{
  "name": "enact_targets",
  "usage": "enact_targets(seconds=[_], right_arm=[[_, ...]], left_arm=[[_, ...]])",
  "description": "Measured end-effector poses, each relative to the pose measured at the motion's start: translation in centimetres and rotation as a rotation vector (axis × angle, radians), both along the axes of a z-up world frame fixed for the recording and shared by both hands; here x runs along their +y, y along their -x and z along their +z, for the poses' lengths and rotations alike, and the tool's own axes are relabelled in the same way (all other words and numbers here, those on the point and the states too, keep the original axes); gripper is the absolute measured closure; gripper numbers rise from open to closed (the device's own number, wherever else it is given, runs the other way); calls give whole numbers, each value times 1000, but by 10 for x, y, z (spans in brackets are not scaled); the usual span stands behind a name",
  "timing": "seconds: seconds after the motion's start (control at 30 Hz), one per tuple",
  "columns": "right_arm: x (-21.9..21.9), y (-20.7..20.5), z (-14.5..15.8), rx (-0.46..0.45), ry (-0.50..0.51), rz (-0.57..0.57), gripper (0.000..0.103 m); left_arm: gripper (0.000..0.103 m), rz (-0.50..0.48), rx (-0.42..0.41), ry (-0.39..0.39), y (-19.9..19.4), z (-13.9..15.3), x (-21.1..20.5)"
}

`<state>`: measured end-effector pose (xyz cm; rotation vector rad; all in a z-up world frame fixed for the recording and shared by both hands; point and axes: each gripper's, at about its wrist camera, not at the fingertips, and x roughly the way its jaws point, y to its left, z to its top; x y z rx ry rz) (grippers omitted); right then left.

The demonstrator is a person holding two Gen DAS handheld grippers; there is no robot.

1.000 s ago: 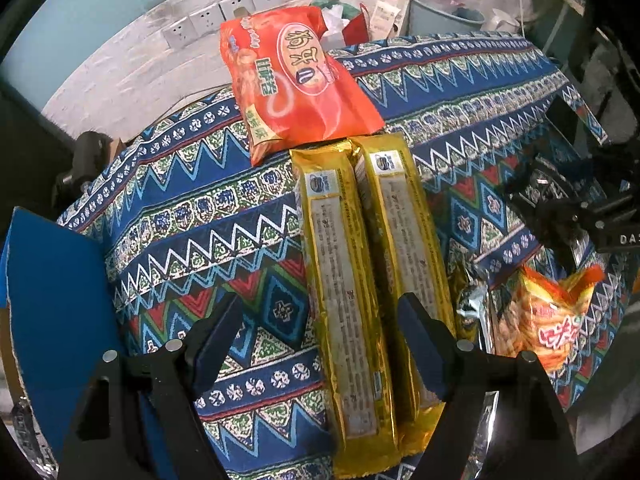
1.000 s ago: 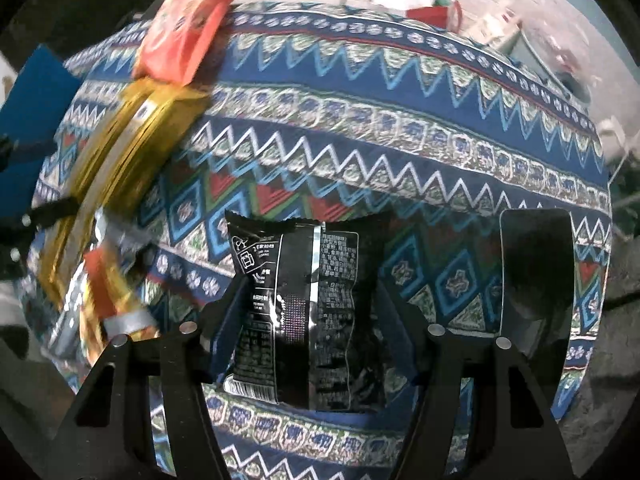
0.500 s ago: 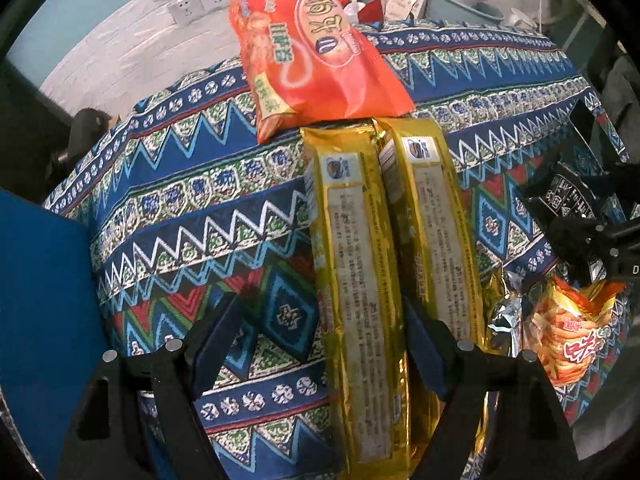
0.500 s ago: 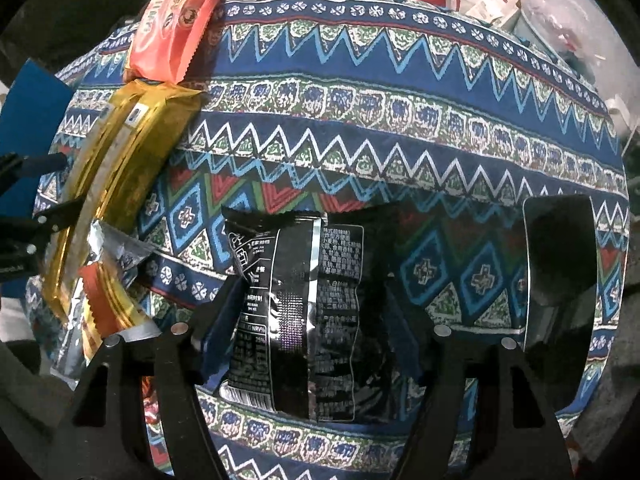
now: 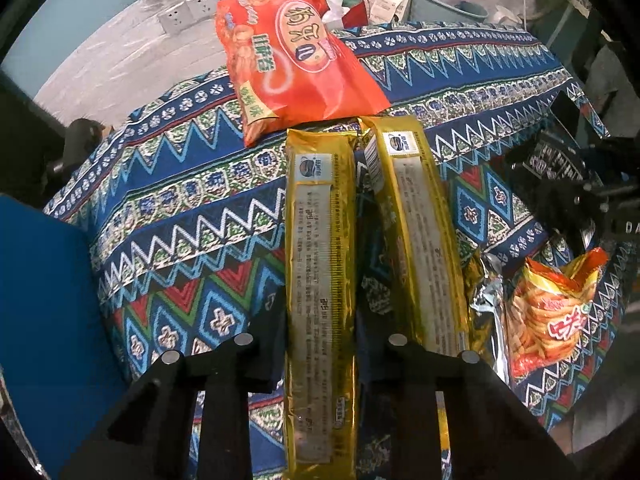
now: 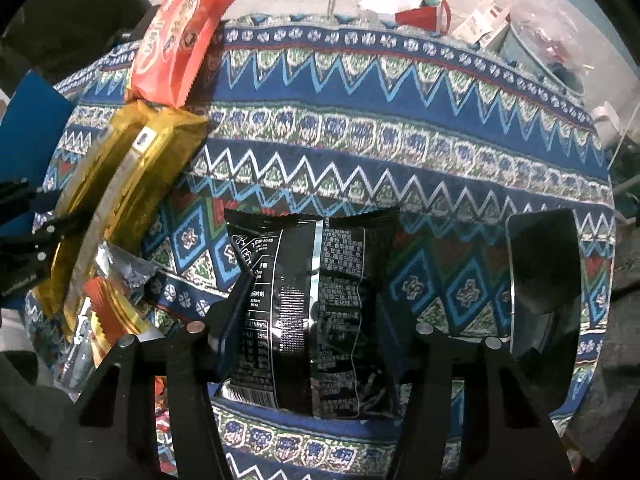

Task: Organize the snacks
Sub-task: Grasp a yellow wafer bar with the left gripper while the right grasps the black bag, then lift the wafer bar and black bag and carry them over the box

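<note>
Left gripper (image 5: 320,344) pinches the stiff, slippery gold packet (image 5: 320,280) near its end; right gripper (image 6: 316,320) clamps the light, crinkly black bag (image 6: 312,304) mid-body.

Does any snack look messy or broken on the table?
Yes. The small orange chip bag near the table's front edge looks torn open: its top is ragged and silver foil is peeled out beside the gold packs. Nothing seems spilled. The other packs lie flat and whole, as far as these views show.
</note>
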<state>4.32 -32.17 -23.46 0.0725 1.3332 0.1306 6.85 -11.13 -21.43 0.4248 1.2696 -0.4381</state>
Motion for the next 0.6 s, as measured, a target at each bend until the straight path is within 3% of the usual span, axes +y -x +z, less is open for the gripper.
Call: enact_targets(seconds=[0.6], right_arm=[[7,13,71,-144,-4,-14,47]], left_arm=[[74,38,-111,87,21,66,28]])
